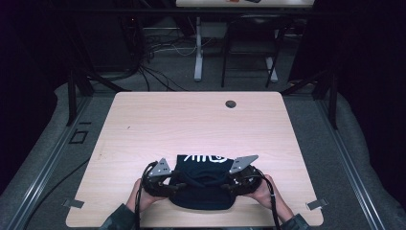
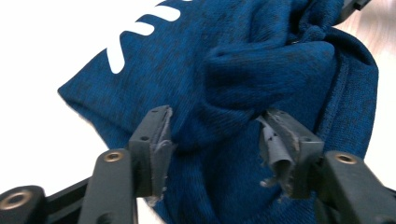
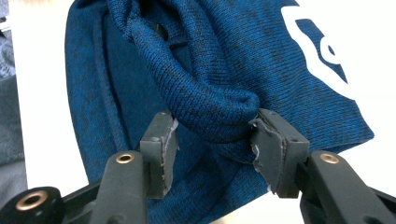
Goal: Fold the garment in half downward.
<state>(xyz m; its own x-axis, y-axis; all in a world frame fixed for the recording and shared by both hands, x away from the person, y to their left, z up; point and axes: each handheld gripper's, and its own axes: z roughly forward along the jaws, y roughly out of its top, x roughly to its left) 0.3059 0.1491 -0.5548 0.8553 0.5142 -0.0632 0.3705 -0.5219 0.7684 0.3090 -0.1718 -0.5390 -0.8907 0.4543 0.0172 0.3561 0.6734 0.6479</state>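
Note:
A dark blue knit garment point(image 1: 203, 184) with white print lies bunched at the near edge of the table point(image 1: 191, 120). My left gripper point(image 1: 179, 184) is at its left side and my right gripper point(image 1: 229, 184) at its right, each in one of the person's hands. In the left gripper view the garment point(image 2: 243, 70) puts a loose fold between the jaws of the left gripper point(image 2: 217, 135), which stand apart with a gap at the left pad. In the right gripper view a rounded fold of the garment point(image 3: 210, 107) sits between the open jaws of the right gripper point(image 3: 212, 135) and brushes both pads.
A small dark round cap point(image 1: 231, 103) sits in the tabletop near the far edge. Beyond the table stand a white desk leg point(image 1: 197, 52) and a dark chair frame point(image 1: 249, 48), with cables on the floor. Rails run along both sides.

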